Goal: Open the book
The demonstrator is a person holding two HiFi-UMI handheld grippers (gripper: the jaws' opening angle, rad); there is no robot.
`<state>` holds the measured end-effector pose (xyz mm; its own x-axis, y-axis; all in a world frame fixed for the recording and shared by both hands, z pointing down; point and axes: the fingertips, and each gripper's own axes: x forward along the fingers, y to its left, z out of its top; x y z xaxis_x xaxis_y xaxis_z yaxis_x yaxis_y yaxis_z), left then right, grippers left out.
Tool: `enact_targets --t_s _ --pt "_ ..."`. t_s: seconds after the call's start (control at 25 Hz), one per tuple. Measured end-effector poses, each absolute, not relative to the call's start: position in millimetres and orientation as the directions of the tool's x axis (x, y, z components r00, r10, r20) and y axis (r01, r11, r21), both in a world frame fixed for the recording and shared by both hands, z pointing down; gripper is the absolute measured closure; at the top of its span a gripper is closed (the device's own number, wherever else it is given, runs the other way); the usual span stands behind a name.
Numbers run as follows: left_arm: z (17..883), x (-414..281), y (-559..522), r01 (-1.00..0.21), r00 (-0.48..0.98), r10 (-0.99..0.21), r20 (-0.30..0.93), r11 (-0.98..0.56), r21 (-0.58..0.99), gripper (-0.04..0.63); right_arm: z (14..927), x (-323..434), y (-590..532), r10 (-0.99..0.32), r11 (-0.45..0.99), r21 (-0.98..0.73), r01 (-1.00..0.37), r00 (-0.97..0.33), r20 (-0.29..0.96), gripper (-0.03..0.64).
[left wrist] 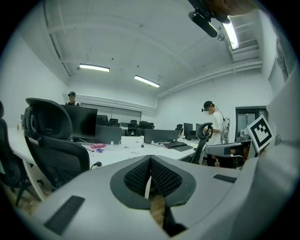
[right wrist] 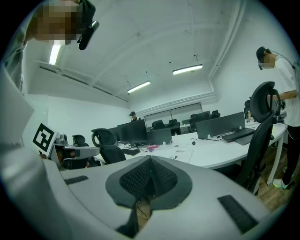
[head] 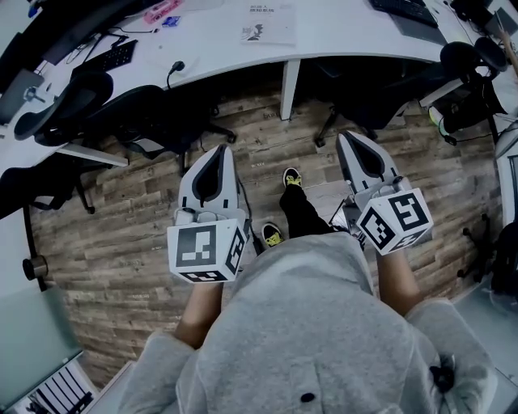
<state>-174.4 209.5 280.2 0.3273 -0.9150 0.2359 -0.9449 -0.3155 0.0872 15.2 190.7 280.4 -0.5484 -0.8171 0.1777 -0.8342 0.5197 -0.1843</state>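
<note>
White surface carries the book, its cover print too small to read. Left tongs and right tongs, well short of it over the wood-plank floor, are both closed on nothing.

left gripper: we hold it out ahead of us, tilted slightly downward, its fingers closed tip to tip.
right gripper: we carry it alongside, well apart from the left, its fingers also pressed together.
forearms: both reach forward from our grey sleeves, roughly parallel.
marker cubes: one sits at each gripper's rear, above our wrists.
</note>
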Motion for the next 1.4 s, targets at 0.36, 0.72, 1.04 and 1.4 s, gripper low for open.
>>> enact_targets --t_s 0.36,0.72,1.04,1.4 --pt "288 -160 140 -0.949 0.315 -0.914 0.256 -0.306 0.076 0.586 292 30 118 -0.807 0.529 -0.182 -0.829 -0.558 0.193 0.591" --pt "298 -155 72 -0.957 0.289 -0.913 0.286 -0.283 0.064 0.586 299 40 47 -0.799 0.529 -0.201 -0.825 -0.564 0.21 0.591" --pt "291 -149 25 -0.964 0.263 -0.919 0.294 -0.259 0.052 0.586 299 49 0 -0.791 0.534 -0.227 -0.815 -0.576 0.205 0.591" --pt "282 -133 -3 -0.967 0.249 -0.923 0.292 -0.251 0.031 0.586 292 56 -34 -0.772 0.564 -0.256 -0.785 -0.611 0.176 0.591"
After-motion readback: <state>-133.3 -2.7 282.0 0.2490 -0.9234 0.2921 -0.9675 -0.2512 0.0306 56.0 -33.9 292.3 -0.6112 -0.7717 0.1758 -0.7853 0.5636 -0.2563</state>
